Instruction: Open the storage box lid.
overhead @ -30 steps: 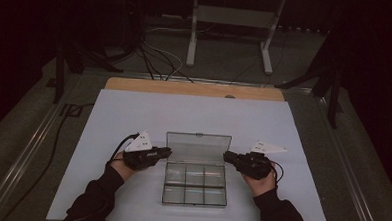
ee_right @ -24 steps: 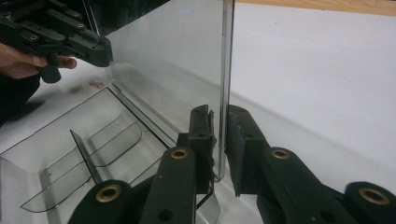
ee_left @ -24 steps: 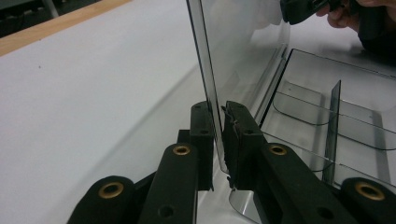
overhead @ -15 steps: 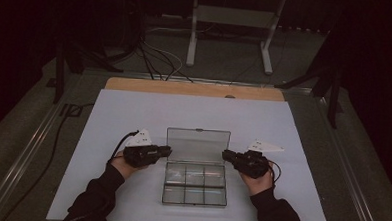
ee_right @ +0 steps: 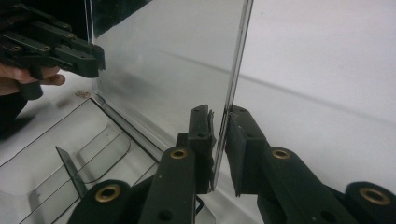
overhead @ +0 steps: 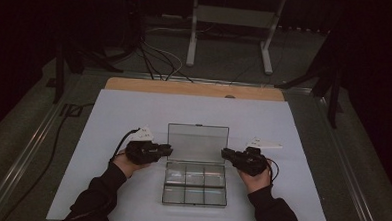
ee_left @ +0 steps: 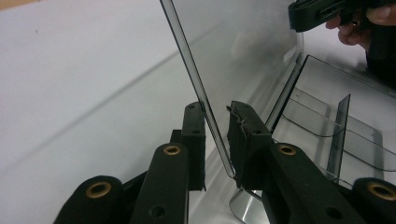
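A clear plastic box (overhead: 195,188) lies on the white counter (overhead: 109,111) between the two tools, near the person's edge. Its lid (overhead: 197,143) stands open and upright at the far side of the tray. The left tool (overhead: 168,150) meets the left edge of the lid, and the right tool (overhead: 225,153) meets the right edge. In the left gripper view the jaws stand one on each side of the lid (ee_left: 243,42), with a narrow gap on both faces. In the right gripper view the jaws stand the same way, almost touching it. The box is transparent and has six compartments, two rows of three.
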A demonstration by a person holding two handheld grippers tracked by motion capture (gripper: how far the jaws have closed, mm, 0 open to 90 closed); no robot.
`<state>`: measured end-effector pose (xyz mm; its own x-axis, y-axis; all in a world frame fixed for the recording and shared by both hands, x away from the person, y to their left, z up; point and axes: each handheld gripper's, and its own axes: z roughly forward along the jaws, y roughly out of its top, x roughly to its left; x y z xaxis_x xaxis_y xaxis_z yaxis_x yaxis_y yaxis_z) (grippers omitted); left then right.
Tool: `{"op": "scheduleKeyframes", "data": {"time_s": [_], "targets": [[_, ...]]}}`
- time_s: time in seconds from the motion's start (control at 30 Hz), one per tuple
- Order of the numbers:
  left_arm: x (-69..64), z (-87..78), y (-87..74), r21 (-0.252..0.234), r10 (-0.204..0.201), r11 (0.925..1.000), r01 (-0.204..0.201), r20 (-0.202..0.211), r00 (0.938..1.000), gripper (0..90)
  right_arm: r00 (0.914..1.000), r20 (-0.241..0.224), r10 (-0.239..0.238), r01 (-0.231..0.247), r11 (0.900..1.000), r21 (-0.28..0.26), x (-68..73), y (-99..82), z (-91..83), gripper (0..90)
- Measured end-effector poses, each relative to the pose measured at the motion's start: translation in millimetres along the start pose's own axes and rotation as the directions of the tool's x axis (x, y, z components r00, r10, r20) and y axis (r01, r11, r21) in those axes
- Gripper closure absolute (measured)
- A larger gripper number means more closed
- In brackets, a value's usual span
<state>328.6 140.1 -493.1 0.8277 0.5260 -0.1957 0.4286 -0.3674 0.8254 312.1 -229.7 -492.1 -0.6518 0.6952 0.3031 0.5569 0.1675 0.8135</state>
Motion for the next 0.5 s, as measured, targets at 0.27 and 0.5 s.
{"op": "scheduleKeyframes", "data": {"time_s": [0.27,0.5], "targets": [[2.8,2.9,0.8,0.018,-0.042,0.9990,0.042,0.007,0.9991,75.6,0.9994,0.002,0.034,-0.034,0.9993,0.012,-2.2,1.0,4.1,77.9],[4.3,5.3,0.2,0.021,-0.072,0.9972,0.072,0.019,0.9972,74.1,0.9991,0.003,0.043,-0.043,0.9989,0.018,-2.7,0.9,5.5,76.5]]}}
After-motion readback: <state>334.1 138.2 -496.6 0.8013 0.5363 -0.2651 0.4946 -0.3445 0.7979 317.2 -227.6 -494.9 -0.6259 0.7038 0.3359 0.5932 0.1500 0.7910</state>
